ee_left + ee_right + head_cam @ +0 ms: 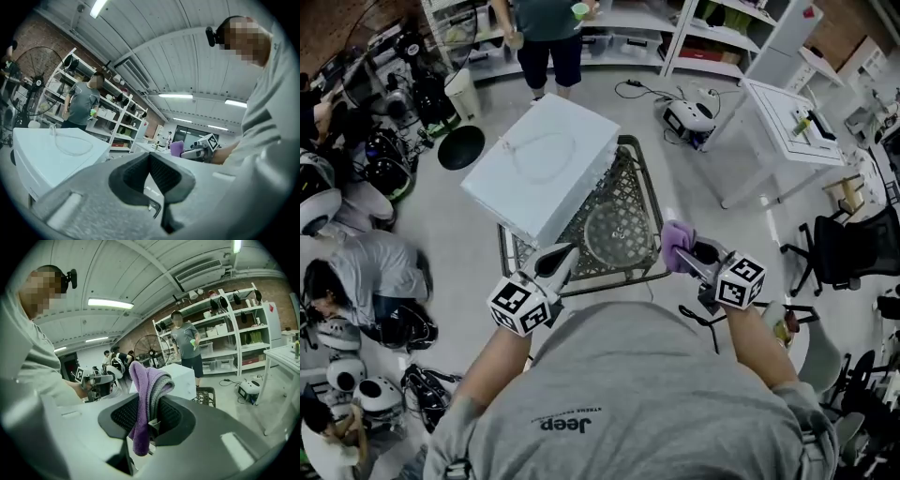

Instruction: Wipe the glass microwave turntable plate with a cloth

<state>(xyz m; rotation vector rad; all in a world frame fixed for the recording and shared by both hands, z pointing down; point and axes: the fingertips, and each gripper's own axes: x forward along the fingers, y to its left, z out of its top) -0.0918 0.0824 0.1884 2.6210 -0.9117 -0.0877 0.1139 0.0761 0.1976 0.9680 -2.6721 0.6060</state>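
The round glass turntable plate [614, 232] lies flat on a black metal mesh table [643, 202], beside a white microwave [546, 167]. My right gripper [679, 249] is shut on a purple and grey cloth [674, 241], held at the table's near right edge, close to the plate. In the right gripper view the folded cloth [147, 394] sticks up from between the jaws. My left gripper [555, 265] is shut with nothing in it and sits at the table's near left edge. In the left gripper view its pads [149, 172] meet, and the microwave [51, 152] is at the left.
A person [548, 33] stands behind the microwave by white shelves [698, 37]. A white table [787, 122] stands at the right, an office chair [844, 253] beyond it. Another person [366, 277] crouches at the left among helmets and gear. A small machine [689, 117] sits on the floor.
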